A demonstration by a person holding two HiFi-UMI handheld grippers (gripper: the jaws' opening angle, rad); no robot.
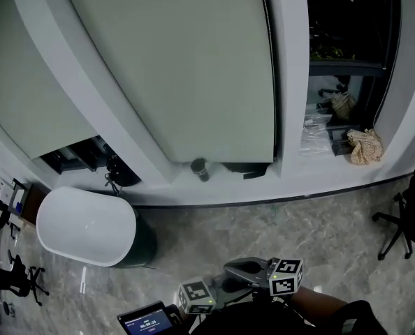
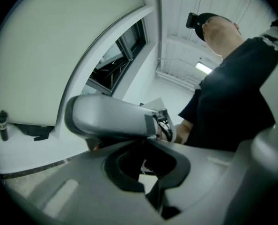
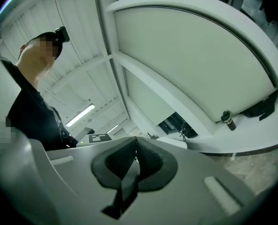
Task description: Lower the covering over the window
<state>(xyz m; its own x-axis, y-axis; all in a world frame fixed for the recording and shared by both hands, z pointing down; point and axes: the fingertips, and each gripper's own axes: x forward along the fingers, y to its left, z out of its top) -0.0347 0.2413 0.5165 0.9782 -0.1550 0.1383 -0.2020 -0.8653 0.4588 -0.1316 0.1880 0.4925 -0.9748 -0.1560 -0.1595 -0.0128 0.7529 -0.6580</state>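
A pale roller blind covers the middle window pane, its bottom edge just above the sill. It also shows in the left gripper view and the right gripper view. A thin cord hangs along its right edge. Both grippers are low, close to the person's body and well back from the window. The left gripper is shut with nothing in it. My right gripper is shut and empty too; its grey body crosses the left gripper view.
A second lowered blind is at the left; the right pane is bare. A dark bottle and a crumpled bag sit on the sill. A white rounded bin stands below; an office chair is at the right.
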